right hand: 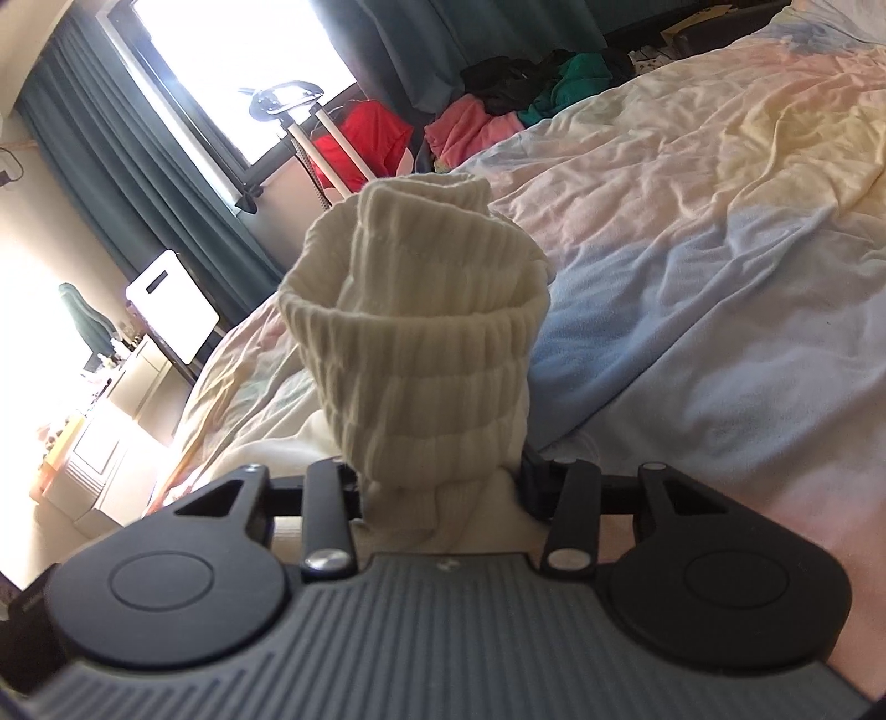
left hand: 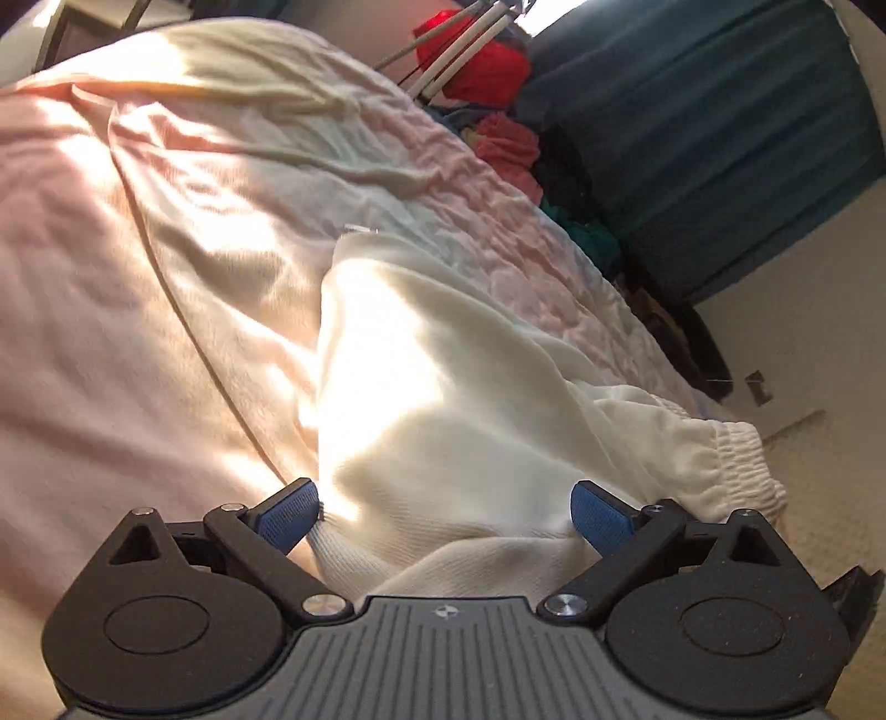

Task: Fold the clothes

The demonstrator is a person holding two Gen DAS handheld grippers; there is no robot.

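Note:
A cream garment [left hand: 443, 387] with an elastic gathered edge [left hand: 736, 471] lies spread on the pastel bedcover [left hand: 138, 277], sunlit in its middle. My left gripper [left hand: 446, 498] hangs over its near end, open, with the blue pads [left hand: 288, 518] wide apart and cloth lying between them, not pinched. In the right wrist view a cream ribbed cuff [right hand: 421, 332], rolled into an upright tube, rises from my right gripper [right hand: 437, 476]. That gripper is shut on the cuff's lower part, and the cloth hides its pads. The pastel bedcover [right hand: 692, 249] stretches behind.
Loose red, pink and green clothes [left hand: 504, 138] are heaped past the bed's far edge, seen as a clothes heap [right hand: 498, 111] in the right view. White rack poles [left hand: 459, 50], teal curtains [left hand: 720, 138], a bright window [right hand: 238, 66] and white furniture [right hand: 111, 410] surround the bed.

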